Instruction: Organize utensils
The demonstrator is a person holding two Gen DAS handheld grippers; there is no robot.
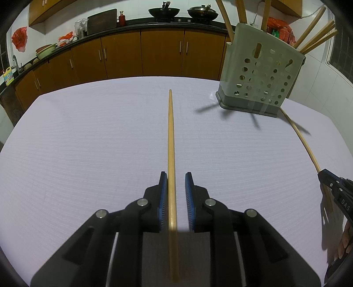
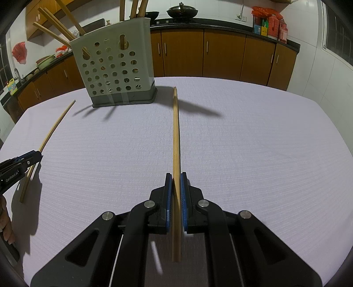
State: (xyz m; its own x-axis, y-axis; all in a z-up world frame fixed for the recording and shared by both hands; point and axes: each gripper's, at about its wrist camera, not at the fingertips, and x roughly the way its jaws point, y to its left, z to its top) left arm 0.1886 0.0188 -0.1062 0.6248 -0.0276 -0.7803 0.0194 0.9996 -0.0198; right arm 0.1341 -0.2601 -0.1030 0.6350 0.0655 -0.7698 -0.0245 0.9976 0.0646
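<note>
A wooden chopstick (image 1: 171, 141) lies on the lilac table, running between the fingers of my left gripper (image 1: 175, 176). The jaws stand around it with a gap on the right side, the left pad touching it. My right gripper (image 2: 175, 176) is shut on a second chopstick (image 2: 175, 132) that points forward. The grey perforated utensil holder (image 1: 260, 75) stands at the back, with several chopsticks in it; it also shows in the right wrist view (image 2: 114, 66). Each gripper shows at the edge of the other's view: the right gripper (image 1: 326, 178) and the left gripper (image 2: 33, 156) with its chopstick (image 2: 55, 125).
The table (image 1: 88, 143) is covered with a lilac cloth. Brown kitchen cabinets (image 1: 141, 55) and a counter with woks (image 1: 164, 11) run behind it. A person's hand (image 2: 6, 227) shows at the left edge of the right wrist view.
</note>
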